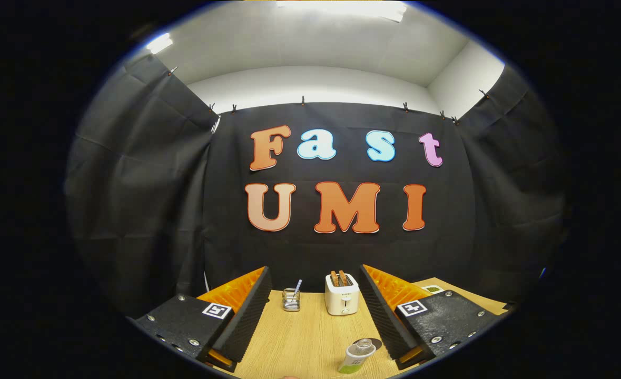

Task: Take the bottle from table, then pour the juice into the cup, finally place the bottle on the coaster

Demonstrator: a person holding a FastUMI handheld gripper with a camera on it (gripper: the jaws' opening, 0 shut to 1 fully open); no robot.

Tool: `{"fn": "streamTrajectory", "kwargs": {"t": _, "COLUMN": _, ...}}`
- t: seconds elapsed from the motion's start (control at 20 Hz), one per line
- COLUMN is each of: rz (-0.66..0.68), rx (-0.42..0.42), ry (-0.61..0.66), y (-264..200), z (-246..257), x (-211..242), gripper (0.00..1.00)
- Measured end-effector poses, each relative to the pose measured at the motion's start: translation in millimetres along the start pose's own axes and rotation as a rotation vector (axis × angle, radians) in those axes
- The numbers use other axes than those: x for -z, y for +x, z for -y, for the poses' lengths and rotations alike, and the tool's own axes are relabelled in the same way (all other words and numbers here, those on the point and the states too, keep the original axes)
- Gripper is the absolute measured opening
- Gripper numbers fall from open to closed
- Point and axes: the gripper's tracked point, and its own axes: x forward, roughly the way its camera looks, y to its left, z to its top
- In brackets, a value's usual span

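Observation:
My gripper [314,273] is open and held above the wooden table [299,342], with its fingers wide apart and nothing between the pads. A small bottle [356,357] with a white and green body and a clear cap stands on the table below, close to the inner side of the right finger [389,310]. Just behind the bottle lies a dark round coaster [374,343], partly hidden by it. Farther on, near the left finger [242,310], stands a glass cup [291,300] with a straw in it.
A white toaster [342,295] with bread in its slots stands at the back of the table, right of the cup. A small green and white object [432,289] lies beyond the right finger. Black cloth walls close the booth behind the table.

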Motion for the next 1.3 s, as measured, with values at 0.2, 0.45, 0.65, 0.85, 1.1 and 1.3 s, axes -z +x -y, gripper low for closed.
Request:
{"fn": "streamTrajectory", "kwargs": {"t": 0.2, "rz": -0.014, "rx": -0.004, "ry": -0.005, "y": 4.4, "z": -4.2, "x": 10.8, "gripper": 0.98}}
{"fn": "streamTrajectory", "kwargs": {"t": 0.45, "rz": -0.043, "rx": 0.029, "ry": -0.010, "y": 13.6, "z": 8.2, "x": 36.5, "gripper": 0.98}}
{"fn": "streamTrajectory", "kwargs": {"t": 0.65, "rz": -0.075, "rx": 0.074, "ry": 0.006, "y": 21.2, "z": 30.0, "x": 68.6, "gripper": 0.98}}
{"fn": "streamTrajectory", "kwargs": {"t": 0.85, "rz": -0.120, "rx": 0.093, "ry": 0.020, "y": 29.1, "z": 46.9, "x": 107.8, "gripper": 0.99}}
{"fn": "streamTrajectory", "kwargs": {"t": 1.1, "rz": -0.181, "rx": 0.131, "ry": -0.012, "y": 36.8, "z": 68.8, "x": 165.7, "gripper": 0.98}}
{"fn": "streamTrajectory", "kwargs": {"t": 1.3, "rz": -0.227, "rx": 0.133, "ry": -0.044, "y": 43.1, "z": 76.0, "x": 202.3, "gripper": 0.99}}
